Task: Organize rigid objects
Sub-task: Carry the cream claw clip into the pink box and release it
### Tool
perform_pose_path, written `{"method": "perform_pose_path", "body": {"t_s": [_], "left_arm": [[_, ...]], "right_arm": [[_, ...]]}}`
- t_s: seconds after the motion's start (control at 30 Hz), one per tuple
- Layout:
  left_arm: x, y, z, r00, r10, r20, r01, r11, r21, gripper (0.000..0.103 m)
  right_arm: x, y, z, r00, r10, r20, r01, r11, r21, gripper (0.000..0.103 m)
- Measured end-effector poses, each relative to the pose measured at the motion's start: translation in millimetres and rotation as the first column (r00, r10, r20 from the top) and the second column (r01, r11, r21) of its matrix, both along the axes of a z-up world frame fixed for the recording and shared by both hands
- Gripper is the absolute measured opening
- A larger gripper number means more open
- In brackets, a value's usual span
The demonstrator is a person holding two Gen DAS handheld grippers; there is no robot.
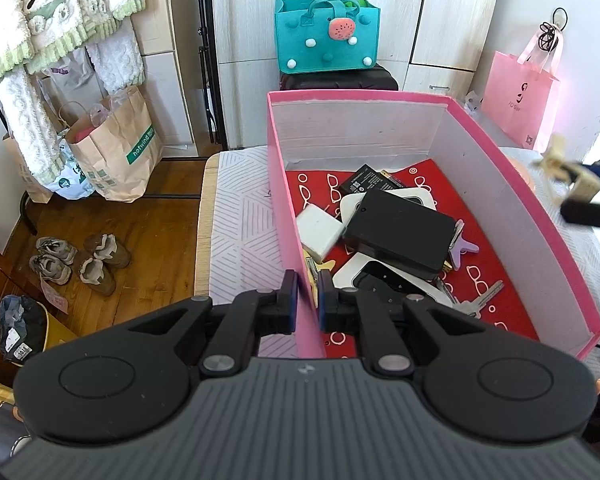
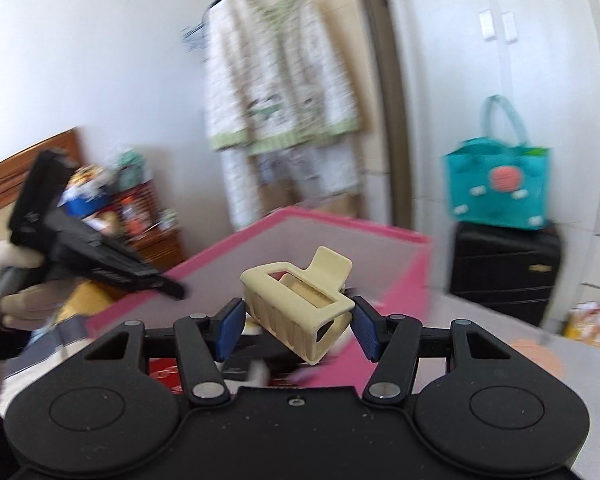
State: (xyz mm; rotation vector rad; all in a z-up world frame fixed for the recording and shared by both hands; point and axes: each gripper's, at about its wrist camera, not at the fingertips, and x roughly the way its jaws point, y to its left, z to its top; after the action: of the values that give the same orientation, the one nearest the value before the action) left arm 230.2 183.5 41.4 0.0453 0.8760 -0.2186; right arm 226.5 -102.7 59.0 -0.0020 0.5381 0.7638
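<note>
Box [image 1: 500, 184] work looks well along, I'd say: inside the pink box already lie a black case [image 1: 400, 232], a white block [image 1: 320, 230], a dark card [image 1: 366, 184], white devices, a purple clip [image 1: 464, 246] and keys [image 1: 480, 296], heaped loosely on the red lining. Nothing else loose shows on the bed [image 1: 240, 216] in these views, though much of it is out of sight, so how much remains I can't tell.

The left gripper [image 1: 307, 300] is clenched on the box's near left wall, one pad outside and one inside, steadying it.

The right gripper [image 2: 298, 330] grasps a cream claw clip [image 2: 300, 304], its blue pads pressing the clip's two ends. The clip hangs above the box's right side, not yet inside; dropping it in seems the step at hand.

Seen from the right wrist view, the clip's long axis runs across the jaws, left to right and slightly tilted. Its lever ends point up and away toward the far wall, its teeth down.
</note>
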Motion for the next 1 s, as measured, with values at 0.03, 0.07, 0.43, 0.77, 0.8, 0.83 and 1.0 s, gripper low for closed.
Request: {"method": "perform_pose_path", "body": {"t_s": [0.03,0.07,0.43,0.77,0.8,0.83,1.0], "left_arm": [[0,-1,0,1.0,0.0,0.001,0.0,1.0,-0.001,0.009],[0,-1,0,1.0,-0.001,0.001,0.001,1.0,0.0,0.009],[2,-2,-1,1.0,-0.003,-0.001,0.003,1.0,-0.015,0.009],[-1,3,-1,1.0,-0.001,0.002,0.002,1.0,-0.022,0.009],[-1,3,0,1.0,-0.002,0.002,0.002,1.0,-0.02,0.009],[-1,3,-1,1.0,-0.001,0.003,0.001,1.0,-0.02,0.009],[-2,3,-1,1.0,0.0,0.004,0.0,1.0,-0.023,0.009]], "right_arm": [[2,10,-1,0.999,0.033,-0.019,-0.034,0.999,-0.006,0.063],[5,22,-3,0.997,0.064,-0.041,-0.065,0.998,-0.016,0.063],[31,106,-27,0.949,0.27,-0.166,-0.308,0.91,-0.279,0.063],[31,88,-17,0.955,0.266,-0.133,-0.294,0.913,-0.283,0.064],[32,80,-12,0.959,0.255,-0.123,-0.279,0.926,-0.254,0.064],[32,71,-7,0.964,0.241,-0.112,-0.261,0.938,-0.227,0.066],[35,11,12,0.993,0.096,-0.073,-0.103,0.989,-0.107,0.068]]}}
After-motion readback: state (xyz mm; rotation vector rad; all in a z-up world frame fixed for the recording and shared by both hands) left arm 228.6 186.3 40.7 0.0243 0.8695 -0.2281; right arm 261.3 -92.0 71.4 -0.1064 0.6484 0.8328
